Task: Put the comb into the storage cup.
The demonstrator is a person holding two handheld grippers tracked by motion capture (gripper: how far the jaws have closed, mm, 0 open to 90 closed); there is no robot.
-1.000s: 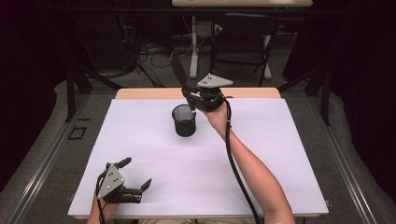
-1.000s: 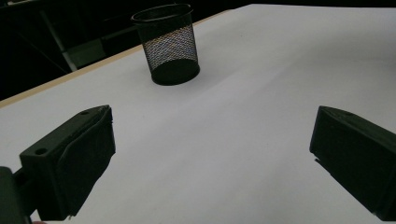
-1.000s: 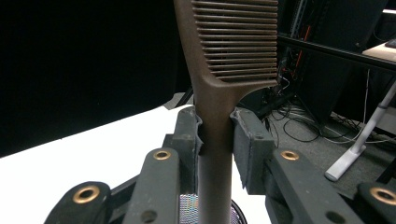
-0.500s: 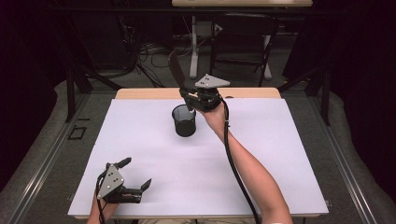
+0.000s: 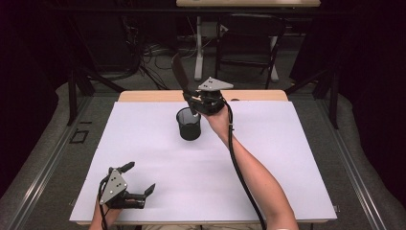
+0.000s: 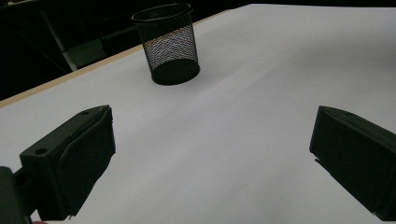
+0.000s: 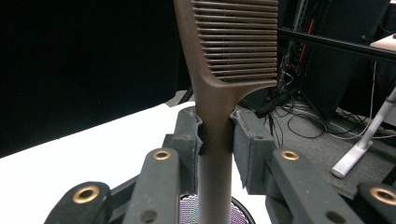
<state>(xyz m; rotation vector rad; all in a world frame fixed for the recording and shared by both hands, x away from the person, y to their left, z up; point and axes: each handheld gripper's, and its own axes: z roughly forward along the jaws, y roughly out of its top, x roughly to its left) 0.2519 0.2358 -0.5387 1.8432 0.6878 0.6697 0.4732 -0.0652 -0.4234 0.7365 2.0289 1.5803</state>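
Observation:
A brown comb (image 5: pixel 178 72) stands nearly upright with its teeth end up, and my right gripper (image 5: pixel 192 101) is shut on its handle. In the right gripper view the pads (image 7: pixel 243 140) press the comb (image 7: pixel 224 70) from both sides, and the handle runs down toward the mouth of a black mesh cup (image 7: pixel 187 207). The mesh cup (image 5: pixel 189 123) stands upright on the white table, just below that gripper. My left gripper (image 5: pixel 140 176) rests near the front left edge, open with nothing between its fingers. Seen from the left gripper (image 6: pixel 212 154), the cup (image 6: pixel 169 44) is far off.
The white table top (image 5: pixel 268 163) has a wooden strip along its far edge (image 5: pixel 143 96). Behind it the dark floor holds cables, a chair and table legs (image 5: pixel 249 52). The right gripper's black cable (image 5: pixel 237 163) trails along the forearm.
The right gripper with the comb has shifted only slightly above the cup. The left gripper has kept still.

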